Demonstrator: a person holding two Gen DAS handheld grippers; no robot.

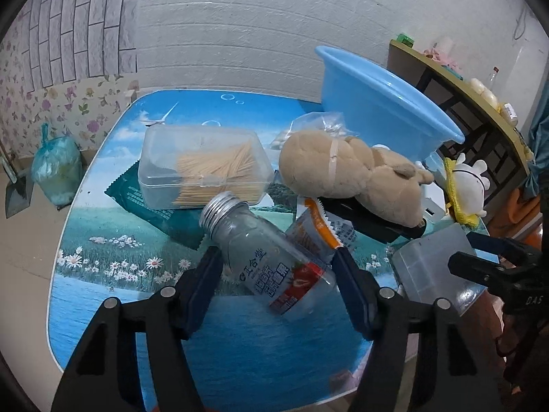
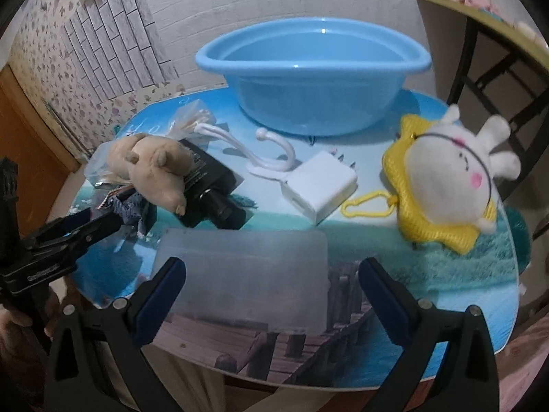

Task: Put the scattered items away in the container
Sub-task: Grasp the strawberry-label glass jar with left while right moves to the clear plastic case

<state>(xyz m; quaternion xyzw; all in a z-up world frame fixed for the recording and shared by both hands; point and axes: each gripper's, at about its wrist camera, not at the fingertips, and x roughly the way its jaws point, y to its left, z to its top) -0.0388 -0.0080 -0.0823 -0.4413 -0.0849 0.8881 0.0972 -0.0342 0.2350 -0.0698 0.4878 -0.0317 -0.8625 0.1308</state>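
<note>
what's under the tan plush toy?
The tan plush toy lies on a black power adapter, whose cylindrical end sticks out in front. A clear plastic bag shows behind it, and crumpled wrappers at its lower edge. Whatever lies beneath its body is covered.

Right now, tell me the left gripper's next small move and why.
Probably lift. The left gripper has its fingers against the clear bottle, which lies on the table; the blue basin behind looks empty.
</note>
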